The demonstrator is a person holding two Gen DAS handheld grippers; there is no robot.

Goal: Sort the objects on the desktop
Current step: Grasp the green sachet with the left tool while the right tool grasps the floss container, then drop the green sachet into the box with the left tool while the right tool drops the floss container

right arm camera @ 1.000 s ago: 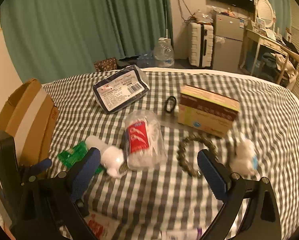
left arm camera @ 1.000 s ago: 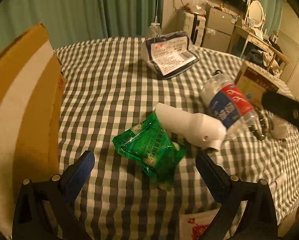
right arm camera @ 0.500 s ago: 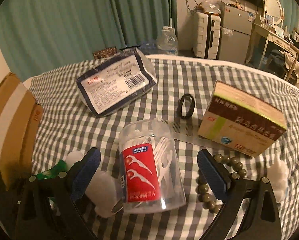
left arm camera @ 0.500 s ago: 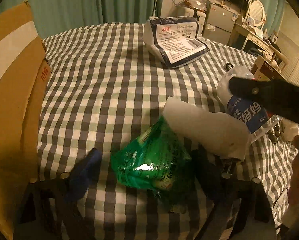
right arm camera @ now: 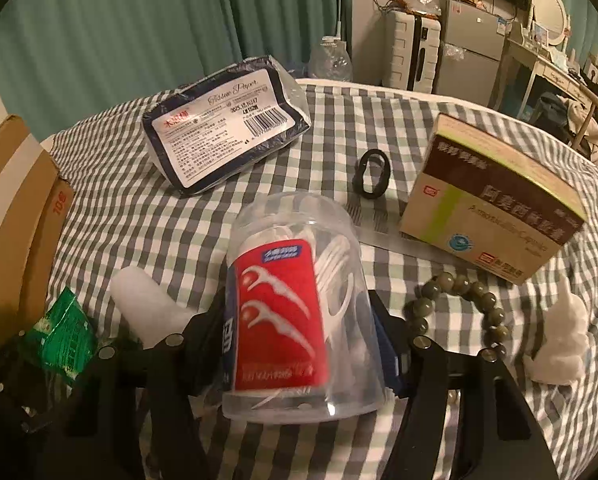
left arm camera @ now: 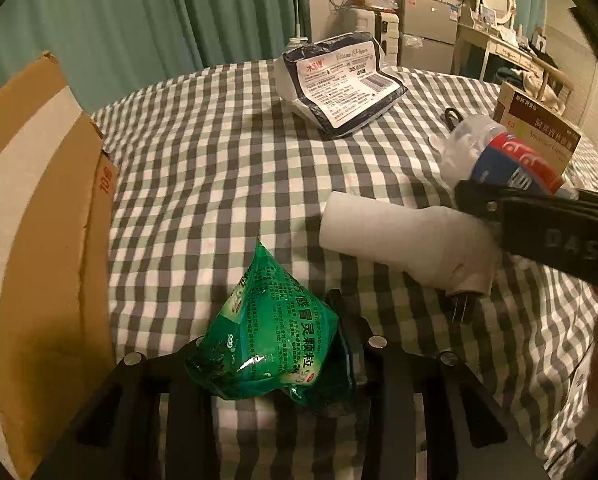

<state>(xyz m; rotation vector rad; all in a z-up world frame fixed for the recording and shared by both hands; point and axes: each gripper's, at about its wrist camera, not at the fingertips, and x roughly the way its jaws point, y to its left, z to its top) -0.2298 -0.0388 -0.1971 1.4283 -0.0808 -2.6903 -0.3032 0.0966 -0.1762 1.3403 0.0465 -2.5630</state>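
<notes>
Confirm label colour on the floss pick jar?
Red label, white pick drawings; clearest in the right wrist view.

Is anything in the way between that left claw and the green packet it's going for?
Nothing visible is. The green packet already sits between the left gripper's closing jaws, bulging up as they squeeze it.

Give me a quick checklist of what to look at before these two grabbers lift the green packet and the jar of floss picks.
1. Green packet between left gripper jaws, which are closing: ok.
2. Jar of floss picks between right gripper jaws, also closing: ok.
3. Firm grip on either: cannot tell.
4. White plug clear of the packet: ok.
5. Bead bracelet clear of the jar: ok.
6. Cardboard box open to receive: cannot tell.
</notes>
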